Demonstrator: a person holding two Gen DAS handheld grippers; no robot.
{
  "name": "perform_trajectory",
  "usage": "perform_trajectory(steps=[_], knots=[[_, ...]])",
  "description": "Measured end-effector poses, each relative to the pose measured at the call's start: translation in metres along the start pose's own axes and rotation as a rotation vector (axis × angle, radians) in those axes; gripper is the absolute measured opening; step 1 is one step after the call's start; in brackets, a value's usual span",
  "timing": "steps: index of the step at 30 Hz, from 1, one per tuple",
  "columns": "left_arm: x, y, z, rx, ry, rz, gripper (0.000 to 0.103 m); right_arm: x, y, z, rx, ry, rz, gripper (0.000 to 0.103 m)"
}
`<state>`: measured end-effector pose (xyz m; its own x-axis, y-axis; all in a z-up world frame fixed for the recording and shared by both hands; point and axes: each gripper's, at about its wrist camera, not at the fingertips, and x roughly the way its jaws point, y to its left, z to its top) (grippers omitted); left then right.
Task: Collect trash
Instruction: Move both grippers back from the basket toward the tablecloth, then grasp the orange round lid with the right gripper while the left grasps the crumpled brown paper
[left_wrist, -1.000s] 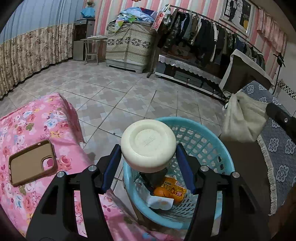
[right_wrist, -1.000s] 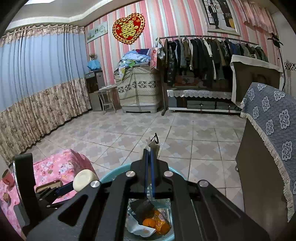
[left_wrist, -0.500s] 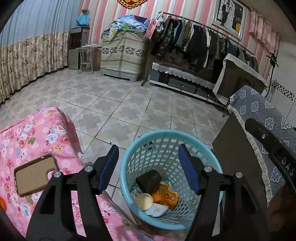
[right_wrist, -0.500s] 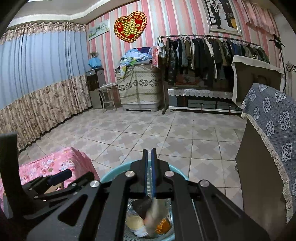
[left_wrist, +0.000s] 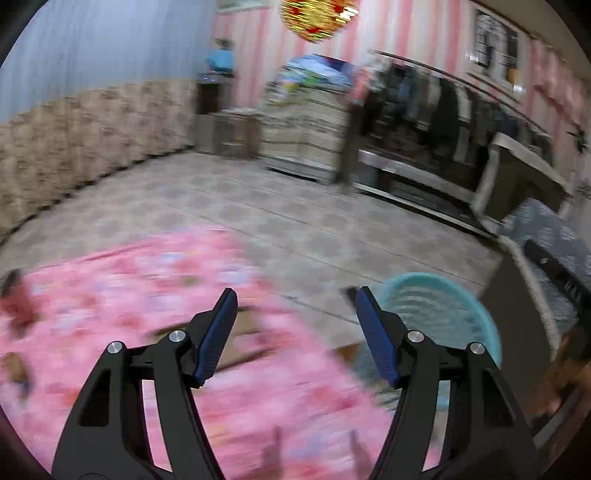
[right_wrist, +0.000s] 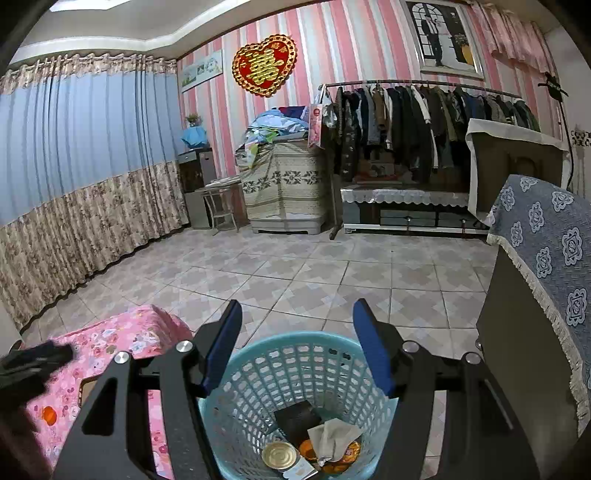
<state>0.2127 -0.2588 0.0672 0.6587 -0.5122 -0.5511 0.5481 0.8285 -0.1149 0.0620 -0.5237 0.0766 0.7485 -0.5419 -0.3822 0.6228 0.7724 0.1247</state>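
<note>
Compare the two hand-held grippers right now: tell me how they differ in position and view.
The right hand-held gripper hangs over the blue basket, framing the trash inside; the left hand-held gripper points over the pink floral cloth, with the basket off to its right. The right wrist view is sharp, while the left wrist view is heavily blurred. Both are open and hold nothing.

Left gripper (left_wrist: 295, 306), right gripper (right_wrist: 297, 319) agape
</note>
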Motion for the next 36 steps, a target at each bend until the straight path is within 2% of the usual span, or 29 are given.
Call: perform_trajectory(steps=[2,4,6,9,12,14,17,20,23,31,34,36], knots=[[-0.034,0.046,-0.003,-0.035,-0.036,0.076,0.069,0.001,0.015,0.0,-0.025,0.0,0.006,0.062],[-0.066,0.091,-0.009,-0.047,-0.065,0.2,0.074,0.0,0.036,0.0,-0.054,0.0,0.034,0.062],[-0.096,0.143,-0.024,-0.068,-0.077,0.356,0.081,-0.002,0.065,-0.003,-0.103,-0.001,0.074,0.062],[-0.119,0.207,-0.056,-0.15,-0.075,0.505,0.08,-0.006,0.111,-0.015,-0.167,0.001,0.143,0.065],[-0.132,0.247,-0.071,-0.245,-0.049,0.485,0.08,-0.008,0.164,-0.036,-0.25,0.028,0.193,0.069],[-0.141,0.261,-0.072,-0.267,-0.058,0.47,0.08,-0.011,0.2,-0.052,-0.286,0.064,0.276,0.069],[-0.144,0.274,-0.074,-0.282,-0.058,0.473,0.08,-0.02,0.249,-0.076,-0.363,0.111,0.39,0.069],[-0.146,0.275,-0.075,-0.3,-0.063,0.457,0.08,-0.038,0.285,-0.097,-0.444,0.103,0.416,0.069],[-0.144,0.275,-0.079,-0.291,-0.041,0.484,0.08,-0.046,0.302,-0.108,-0.457,0.118,0.458,0.07],[-0.14,0.285,-0.084,-0.301,-0.006,0.496,0.081,-0.037,0.321,-0.133,-0.409,0.264,0.564,0.073],[-0.137,0.293,-0.087,-0.314,0.005,0.509,0.081,-0.031,0.342,-0.149,-0.493,0.316,0.561,0.075],[-0.133,0.298,-0.09,-0.327,0.014,0.502,0.081,-0.028,0.364,-0.165,-0.571,0.351,0.597,0.075]])
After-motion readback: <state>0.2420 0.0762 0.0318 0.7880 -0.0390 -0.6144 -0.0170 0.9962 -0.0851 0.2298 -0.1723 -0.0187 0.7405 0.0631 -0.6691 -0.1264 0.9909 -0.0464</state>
